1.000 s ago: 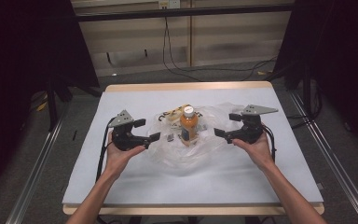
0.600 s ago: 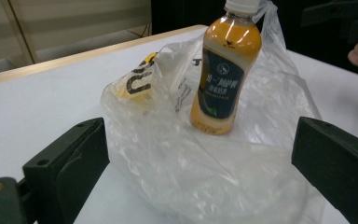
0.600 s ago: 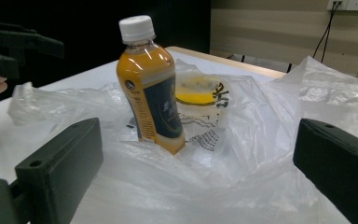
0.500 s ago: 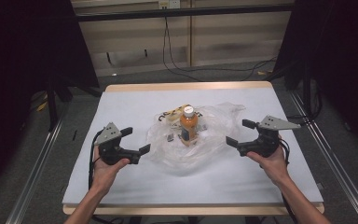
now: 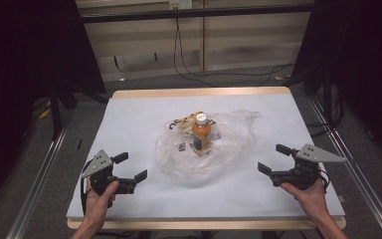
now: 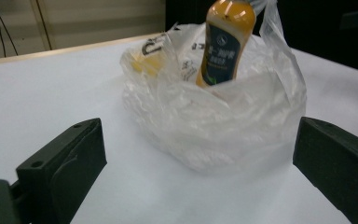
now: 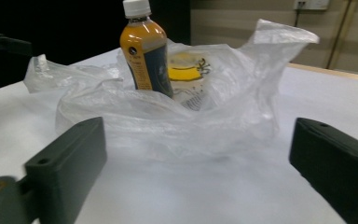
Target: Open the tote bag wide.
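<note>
A clear plastic bag (image 5: 224, 149) lies crumpled open at the middle of the white table (image 5: 144, 114). An orange drink bottle (image 5: 202, 132) with a white cap stands upright in it, beside a yellow-printed packet (image 5: 183, 124). My left gripper (image 5: 131, 166) is open at the near left, well apart from the bag; its jaws have just been opening, with nothing between them. My right gripper (image 5: 272, 158) is open and empty at the near right. The left gripper view looks between its jaws (image 6: 198, 140) at the bag (image 6: 223, 130) and bottle (image 6: 223, 42). The right gripper (image 7: 198, 135) faces the bottle (image 7: 144, 51) and bag (image 7: 168, 126).
The table's wooden front edge (image 5: 204, 222) runs just below both hands. Metal rails (image 5: 35, 199) flank the table on both sides. Cables (image 5: 189, 69) lie on the floor beyond the far edge.
Both grippers have pulled away from the bag, outward and toward the table's near edge. The bag, bottle and packet have stayed in place.
</note>
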Demonstrator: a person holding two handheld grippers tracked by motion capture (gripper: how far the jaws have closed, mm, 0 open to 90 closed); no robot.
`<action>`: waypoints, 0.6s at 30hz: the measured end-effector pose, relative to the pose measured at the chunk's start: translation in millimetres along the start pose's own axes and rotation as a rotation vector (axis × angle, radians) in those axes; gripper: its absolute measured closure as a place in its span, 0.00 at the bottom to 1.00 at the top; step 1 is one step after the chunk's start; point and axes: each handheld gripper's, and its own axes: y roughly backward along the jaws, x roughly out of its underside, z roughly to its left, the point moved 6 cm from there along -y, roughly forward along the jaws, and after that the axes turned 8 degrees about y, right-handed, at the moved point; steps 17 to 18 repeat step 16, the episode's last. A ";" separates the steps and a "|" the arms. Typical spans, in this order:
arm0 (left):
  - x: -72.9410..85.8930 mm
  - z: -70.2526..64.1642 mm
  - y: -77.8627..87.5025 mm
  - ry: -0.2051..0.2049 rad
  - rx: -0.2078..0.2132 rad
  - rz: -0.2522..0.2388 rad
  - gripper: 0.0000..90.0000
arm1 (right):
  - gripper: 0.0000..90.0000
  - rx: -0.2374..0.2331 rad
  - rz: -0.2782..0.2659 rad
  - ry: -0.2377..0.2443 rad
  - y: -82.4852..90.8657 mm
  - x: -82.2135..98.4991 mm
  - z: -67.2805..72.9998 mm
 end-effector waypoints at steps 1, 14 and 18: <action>4.3 -2.6 2.2 -0.026 -0.008 0.005 0.03 | 0.03 0.012 0.004 0.000 3.5 1.7 0.4; 26.9 0.7 30.7 -0.051 -0.067 -0.045 0.01 | 0.04 0.093 -0.045 -0.054 39.8 18.4 -1.6; 28.3 3.1 30.5 -0.036 -0.066 -0.047 0.01 | 0.05 0.092 -0.031 -0.057 38.0 21.0 -1.2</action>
